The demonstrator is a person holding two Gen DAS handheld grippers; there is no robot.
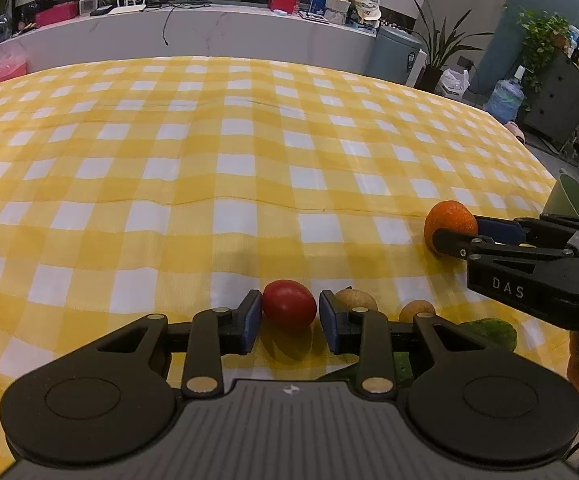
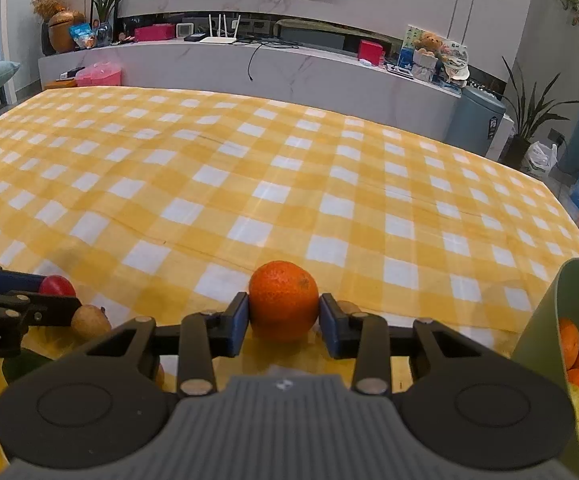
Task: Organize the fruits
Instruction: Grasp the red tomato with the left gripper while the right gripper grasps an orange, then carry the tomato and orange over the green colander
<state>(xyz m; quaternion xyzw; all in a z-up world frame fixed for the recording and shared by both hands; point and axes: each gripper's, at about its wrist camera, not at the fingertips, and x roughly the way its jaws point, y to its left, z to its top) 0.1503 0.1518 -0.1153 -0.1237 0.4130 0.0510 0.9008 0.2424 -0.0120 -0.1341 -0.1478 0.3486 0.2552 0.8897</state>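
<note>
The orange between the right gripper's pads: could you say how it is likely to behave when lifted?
The orange is round, so it would probably roll on the cloth if released. Its pebbled peel should give the right gripper fair friction. The pads touch near its widest part, so the hold looks likely to stay centred.

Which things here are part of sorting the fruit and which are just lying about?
Part of the job: orange between the right gripper pads; red fruit between the left gripper pads; two small brown fruits; green bowl holding oranges.

Lying about: router, teddy bear, water jug.
</note>
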